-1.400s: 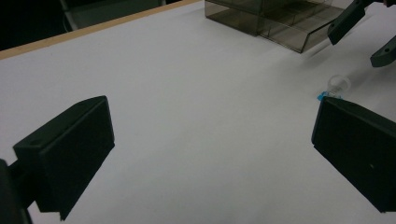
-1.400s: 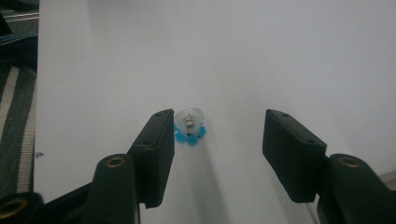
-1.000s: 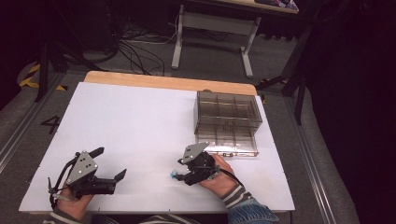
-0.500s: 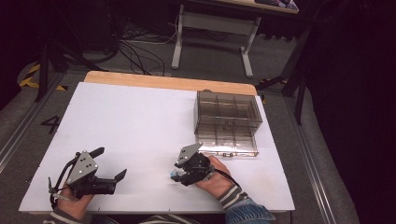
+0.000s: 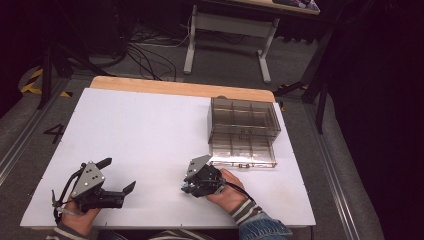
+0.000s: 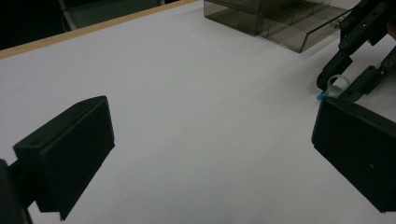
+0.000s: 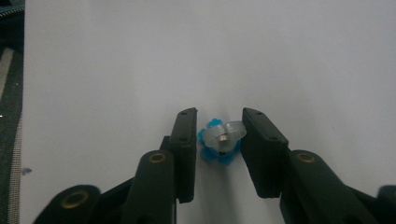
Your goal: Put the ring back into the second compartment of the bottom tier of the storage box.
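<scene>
At six o'clock on the white tabletop [image 5: 150, 130], right gripper [image 7: 218, 140] jaws, just closing, bracket a small blue-and-clear part [image 7: 219, 142]; left gripper [image 5: 120, 175] jaws gape empty.

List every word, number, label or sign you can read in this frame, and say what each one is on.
"4" - a dark numeral on the grey floor just left of the white table top, in the high view.
No print shows on the clear compartment box, on the small blue and clear piece between the right gripper's jaws, or on the left gripper.
</scene>
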{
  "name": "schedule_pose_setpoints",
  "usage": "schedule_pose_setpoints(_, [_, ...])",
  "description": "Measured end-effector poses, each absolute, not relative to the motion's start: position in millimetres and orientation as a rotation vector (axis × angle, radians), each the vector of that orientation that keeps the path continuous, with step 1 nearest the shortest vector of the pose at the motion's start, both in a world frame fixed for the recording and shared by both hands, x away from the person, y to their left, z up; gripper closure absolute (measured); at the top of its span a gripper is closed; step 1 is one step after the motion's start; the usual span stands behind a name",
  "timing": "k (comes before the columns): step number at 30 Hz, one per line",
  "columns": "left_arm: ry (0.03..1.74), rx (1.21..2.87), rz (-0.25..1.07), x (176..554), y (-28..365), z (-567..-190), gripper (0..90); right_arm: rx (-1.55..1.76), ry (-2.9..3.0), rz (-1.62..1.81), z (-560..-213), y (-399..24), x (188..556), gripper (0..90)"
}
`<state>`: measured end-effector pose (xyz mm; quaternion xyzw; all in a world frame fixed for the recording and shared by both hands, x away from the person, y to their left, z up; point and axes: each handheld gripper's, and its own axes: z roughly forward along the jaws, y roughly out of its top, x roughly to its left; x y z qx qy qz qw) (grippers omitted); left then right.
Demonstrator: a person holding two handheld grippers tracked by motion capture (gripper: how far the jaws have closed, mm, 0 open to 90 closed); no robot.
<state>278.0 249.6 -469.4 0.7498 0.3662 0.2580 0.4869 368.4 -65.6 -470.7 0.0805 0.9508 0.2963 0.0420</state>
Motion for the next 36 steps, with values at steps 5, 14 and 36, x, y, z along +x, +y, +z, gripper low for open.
schedule_pose_setpoints(5, [0.890,1.823,0.631,278.0,249.9,-469.2,0.0,0.249,2.904,0.902,-470.0,-65.9,368.0,70.2])
schedule_pose_setpoints(14, [0.888,1.823,0.632,277.7,249.9,-469.0,0.0,0.242,2.864,0.949,-460.9,-70.5,365.2,70.2])
schedule_pose_setpoints(36, [0.885,1.822,0.633,277.6,250.6,-468.7,0.0,0.263,2.775,1.008,-445.7,-82.9,364.0,70.2])
